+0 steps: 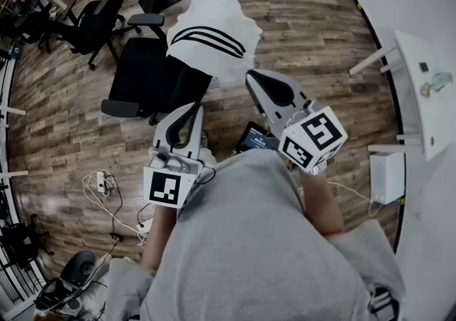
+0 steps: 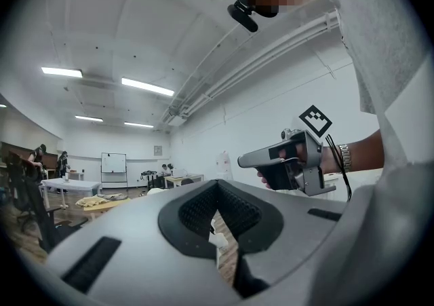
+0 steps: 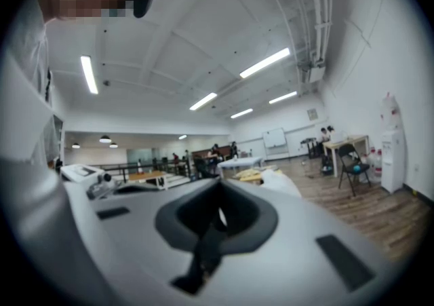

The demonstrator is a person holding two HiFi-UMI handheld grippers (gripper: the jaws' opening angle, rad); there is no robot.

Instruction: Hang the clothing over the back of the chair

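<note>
White striped garment (image 1: 214, 31) is sitting over the back of the black office chair (image 1: 142, 70). It's bunched on top, stripes facing up, with the bulk on the side away from the seat as far as the head view shows. The left gripper (image 1: 192, 109) has its jaws together on nothing, and its own view shows only a thin slit of floor between the pads. The right gripper (image 1: 254, 77) is also closed and empty, with its tip just beside the lower edge of the cloth. I can't tell whether it touches. My read is that the hang is basically done and the step in hand is check and clear. To do it well, keep both jaws closed while backing out so no pad edge catches a fold and drags the garment off. Pull straight back toward the body, not sideways across the fabric. The chair is on casters, so don't lean a gripper on the back or it will roll or swivel. If the drape looks lopsided, pinch the low hem with one gripper and draw it further over the back until the weight splits evenly on both sides, then let go gently. Watch the cables (image 1: 107, 186) on the floor when stepping away.
</note>
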